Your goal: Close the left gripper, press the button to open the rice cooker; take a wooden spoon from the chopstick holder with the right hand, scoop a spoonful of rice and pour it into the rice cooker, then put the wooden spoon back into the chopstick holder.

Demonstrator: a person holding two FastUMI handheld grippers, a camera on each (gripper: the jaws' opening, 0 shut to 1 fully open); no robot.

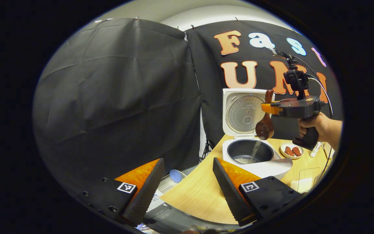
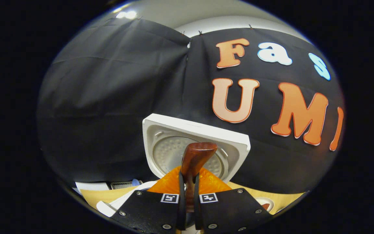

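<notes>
The white rice cooker (image 1: 271, 165) stands on the wooden table with its lid (image 1: 243, 112) raised; the lid (image 2: 170, 143) also fills the middle of the right gripper view. A hand holds my right gripper (image 1: 266, 108) above the pot, shut on the handle of a brown wooden spoon (image 1: 265, 128). The spoon's bowl is tipped down and a thin stream of rice (image 1: 255, 150) falls into the dark inner pot (image 1: 250, 151). In the right gripper view the spoon handle (image 2: 195, 156) rises between the shut fingers of that gripper (image 2: 188, 191). My left gripper (image 1: 187, 182) stands open near the table's left edge, holding nothing.
A small white dish with reddish pieces (image 1: 291, 150) sits right of the cooker, with a small bottle (image 1: 315, 150) beyond it. A clear container (image 1: 307, 183) lies at the table's (image 1: 200, 195) front right. Grey equipment with a blue cap (image 1: 175, 175) sits below the table's left edge.
</notes>
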